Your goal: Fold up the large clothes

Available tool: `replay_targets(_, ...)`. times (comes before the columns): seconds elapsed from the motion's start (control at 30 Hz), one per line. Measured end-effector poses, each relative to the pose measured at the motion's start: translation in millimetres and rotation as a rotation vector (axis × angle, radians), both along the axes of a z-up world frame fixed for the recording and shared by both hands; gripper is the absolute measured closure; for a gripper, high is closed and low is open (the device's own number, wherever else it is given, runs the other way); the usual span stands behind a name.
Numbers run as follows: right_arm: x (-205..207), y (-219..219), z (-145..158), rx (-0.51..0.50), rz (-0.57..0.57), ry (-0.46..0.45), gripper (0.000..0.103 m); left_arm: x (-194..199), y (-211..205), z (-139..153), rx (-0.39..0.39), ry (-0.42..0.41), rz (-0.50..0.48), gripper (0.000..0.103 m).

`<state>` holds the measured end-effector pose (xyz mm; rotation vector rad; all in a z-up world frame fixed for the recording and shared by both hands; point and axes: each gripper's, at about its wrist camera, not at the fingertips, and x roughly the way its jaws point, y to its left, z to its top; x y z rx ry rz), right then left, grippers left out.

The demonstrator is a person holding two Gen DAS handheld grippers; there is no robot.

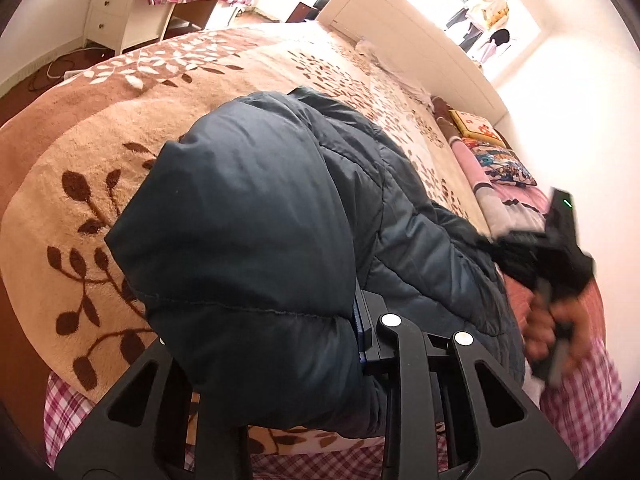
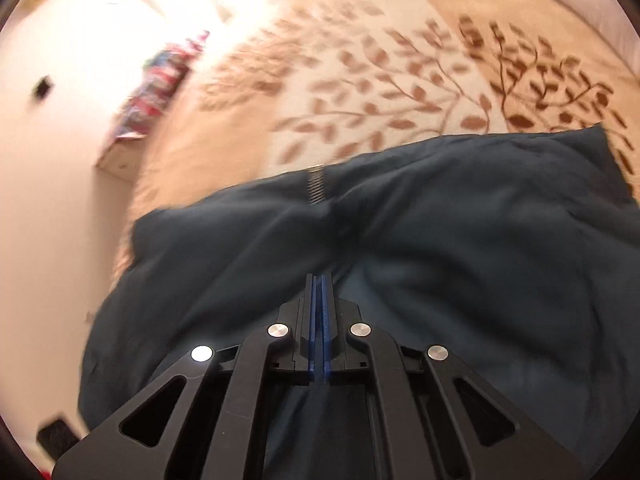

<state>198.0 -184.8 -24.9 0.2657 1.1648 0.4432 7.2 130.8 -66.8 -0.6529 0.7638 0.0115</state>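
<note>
Dark quilted jacket (image 1: 256,216) bunched mid-frame on the leaf blanket (image 1: 80,152); folding barely begun. Left gripper (image 1: 360,320) pinches its fabric; right gripper (image 2: 319,292) clenched on a fold (blurred).

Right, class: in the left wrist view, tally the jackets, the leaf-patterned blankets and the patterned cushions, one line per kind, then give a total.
Dark padded jacket: 1
Leaf-patterned blanket: 1
Patterned cushions: 2
Total: 4
</note>
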Motion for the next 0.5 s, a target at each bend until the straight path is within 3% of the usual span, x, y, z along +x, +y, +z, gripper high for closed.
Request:
replay_targets(0.1,-32.8,-4.1,3.1,-0.003,0.036,0.003,0.100,-0.1,-3.9,3.3,0.016,-0.006,-0.002,0.077)
replay_targets(0.3,-21.7,13.7,-52.2,-0.063,0.044,0.119,0.103,-2.6,-11.0,15.8,0.038,-0.034,-0.019,0.077)
replay_targets(0.5,-22.3,21.9,-65.9,-0.096,0.051,0.121,0.103,-4.0,-26.8,32.4,0.100,-0.072,-0.041,0.078)
